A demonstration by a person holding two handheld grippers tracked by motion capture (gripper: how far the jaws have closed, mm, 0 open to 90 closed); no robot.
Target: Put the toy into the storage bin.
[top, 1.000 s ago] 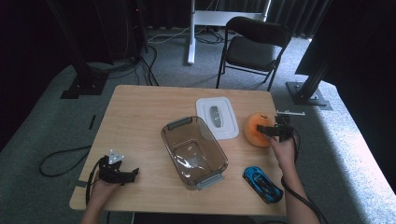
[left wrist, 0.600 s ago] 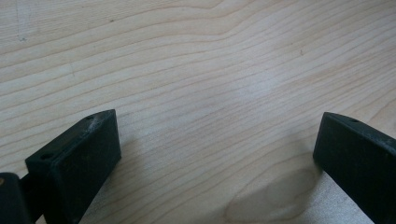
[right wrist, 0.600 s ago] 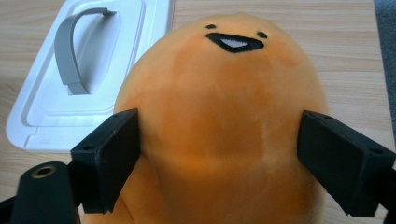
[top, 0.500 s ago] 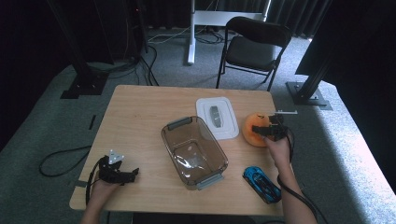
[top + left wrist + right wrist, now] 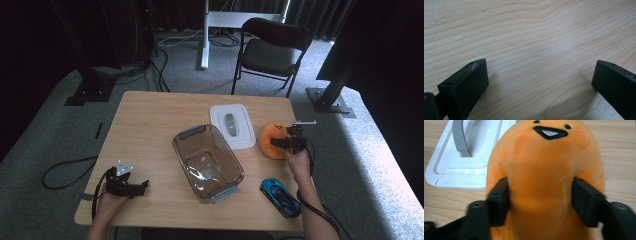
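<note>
An orange plush toy with a smiling face (image 5: 269, 136) (image 5: 544, 157) lies on the wooden table (image 5: 150, 125) at the right, beside a white lid. My right gripper (image 5: 281, 142) (image 5: 540, 197) reaches over it from the near side. Its jaws have just been closing with the plush between them, and both pads (image 5: 499, 200) dent its sides. My left gripper (image 5: 143, 186) (image 5: 540, 80) rests at the table's front left, open over bare wood, nothing between its jaws.
A clear plastic bin (image 5: 207, 162) with grey handles stands mid-table. A white lid (image 5: 232, 125) (image 5: 461, 157) with a grey handle lies behind it, left of the plush. A blue toy car (image 5: 281, 196) sits near the front right edge. A chair (image 5: 270, 50) stands beyond the table.
My right gripper has edged left onto the orange plush and its jaws have closed in on it. The left gripper has stayed put.
</note>
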